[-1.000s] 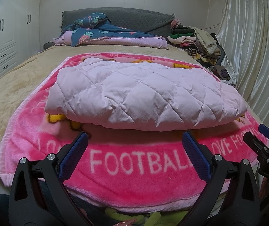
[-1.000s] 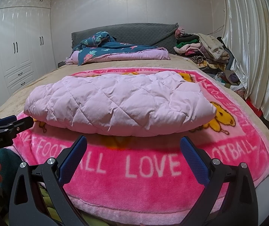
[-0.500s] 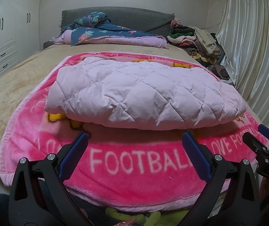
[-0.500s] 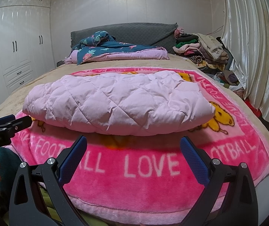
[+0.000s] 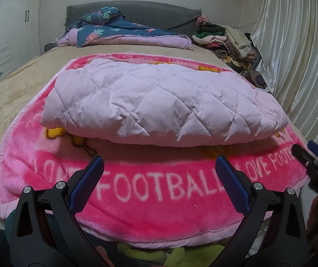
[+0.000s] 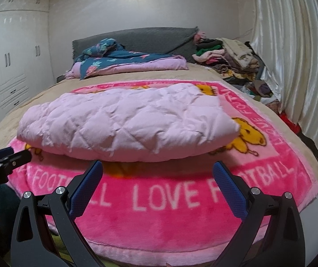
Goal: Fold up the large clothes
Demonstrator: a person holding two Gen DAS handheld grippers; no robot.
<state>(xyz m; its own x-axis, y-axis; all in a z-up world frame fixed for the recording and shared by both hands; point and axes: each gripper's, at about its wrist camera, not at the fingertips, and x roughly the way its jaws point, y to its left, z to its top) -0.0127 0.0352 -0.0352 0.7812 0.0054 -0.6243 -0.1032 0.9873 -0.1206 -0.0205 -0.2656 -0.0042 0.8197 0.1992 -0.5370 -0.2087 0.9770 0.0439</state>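
A: Where is the jacket [image 5: 159, 102] seen?

B: It is seen across the middle of both frames, a pale pink quilted bundle lying folded on the pink blanket [image 5: 159, 198]. In the left wrist view its folded edge faces the lens; in the right wrist view it is shifted to centre-left, and a yellow cartoon figure [image 6: 248, 135] is exposed at centre-right.

A: How is the left gripper [image 5: 159, 182] held?

B: It is found at the bottom of its own frame, jaws spread wide, with nothing between the blue pads [image 5: 87, 182]. Only the blanket's white lettering is seen in the gap. No contact with the jacket is made.

A: And the right gripper [image 6: 157, 183]?

B: The same is shown: jaws wide apart at the bottom of the frame, nothing gripped, the jacket lying beyond the tips. Its tip also appears at the right edge of the left wrist view.

A: What else is shown?

B: A floral quilt [image 6: 123, 62] is laid at upper centre against the grey headboard [image 6: 150, 37], a clothes pile [image 6: 225, 55] is heaped at upper right, a wardrobe [image 6: 12, 62] fills the upper left, and a curtain [image 6: 296, 55] hangs along the right edge.
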